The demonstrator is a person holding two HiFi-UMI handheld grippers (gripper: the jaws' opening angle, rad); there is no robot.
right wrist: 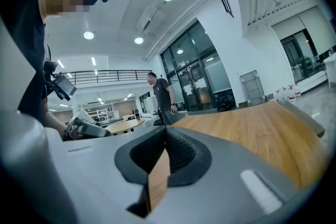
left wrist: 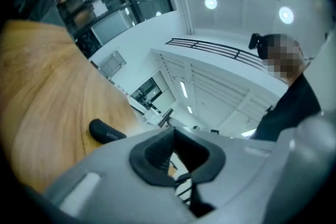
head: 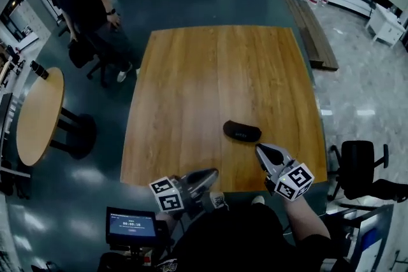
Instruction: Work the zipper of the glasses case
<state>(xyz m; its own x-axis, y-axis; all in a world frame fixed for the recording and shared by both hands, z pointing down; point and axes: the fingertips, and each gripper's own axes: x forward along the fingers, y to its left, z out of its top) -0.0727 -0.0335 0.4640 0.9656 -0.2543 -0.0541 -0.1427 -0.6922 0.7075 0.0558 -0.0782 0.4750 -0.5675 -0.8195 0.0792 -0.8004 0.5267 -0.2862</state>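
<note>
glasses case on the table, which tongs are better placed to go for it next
Probably the right tongs: their tip is close to the glasses case, over the table. The left tongs sit farther back, at the table's near edge.

Near you on the left, the small screen (head: 131,226) shows a line of pale digits split by colons, like a timer, but they are too small for you to read with any certainty. The case (head: 242,131) on the table carries a short pale print on its side, seen again in your left gripper view (left wrist: 107,132), and it is too blurred to spell out. The left cube (head: 167,194) and right cube (head: 296,181) bear only black-and-white square markers, no letters.
</note>
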